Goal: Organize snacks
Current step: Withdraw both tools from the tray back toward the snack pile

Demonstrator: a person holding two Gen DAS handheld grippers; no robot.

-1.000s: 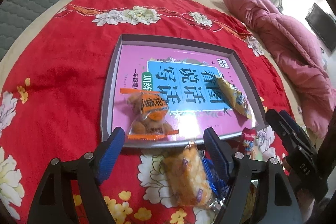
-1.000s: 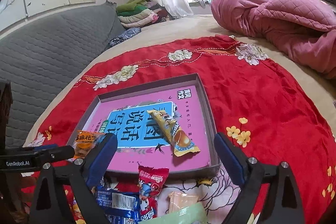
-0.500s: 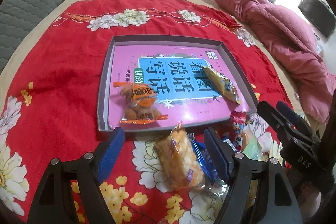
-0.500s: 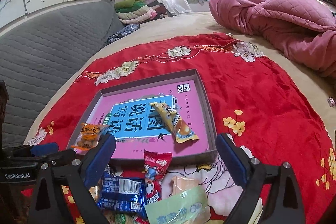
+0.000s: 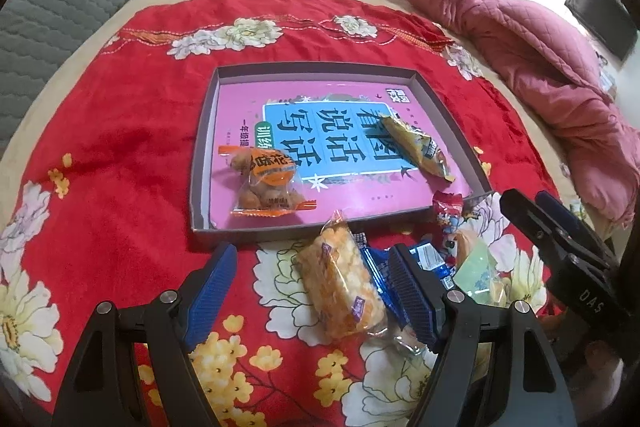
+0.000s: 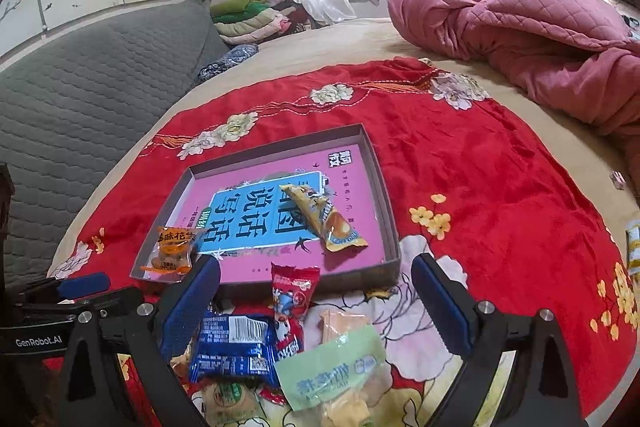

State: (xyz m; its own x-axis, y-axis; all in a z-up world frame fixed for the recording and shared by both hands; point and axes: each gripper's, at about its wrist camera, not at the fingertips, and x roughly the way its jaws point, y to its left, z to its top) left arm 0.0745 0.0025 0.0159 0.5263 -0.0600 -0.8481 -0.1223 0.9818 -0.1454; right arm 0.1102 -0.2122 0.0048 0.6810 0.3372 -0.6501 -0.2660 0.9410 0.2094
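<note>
A shallow grey box tray (image 5: pixel 202 147) with a pink printed floor lies on the red cloth; it also shows in the right wrist view (image 6: pixel 390 227). Inside lie an orange peanut pack (image 5: pixel 266 183) (image 6: pixel 173 250) and a yellow snack bar (image 5: pixel 416 147) (image 6: pixel 322 217). In front of the tray is a pile: a golden rice cake pack (image 5: pixel 340 285), a blue wrapper (image 6: pixel 234 345), a red candy pack (image 6: pixel 294 289) and a green pack (image 6: pixel 332 371). My left gripper (image 5: pixel 312 285) is open above the rice cake. My right gripper (image 6: pixel 316 301) is open over the pile.
The red flowered cloth (image 6: pixel 500 167) covers a beige bed. A pink quilt (image 6: pixel 540 39) is bunched at the far right. A grey quilted headboard (image 6: pixel 92 79) runs along the left. Folded clothes (image 6: pixel 256 15) sit by the window.
Both grippers have pulled back from the tray toward the pile of snacks in front of it. Both stay open. The snacks have not moved.
</note>
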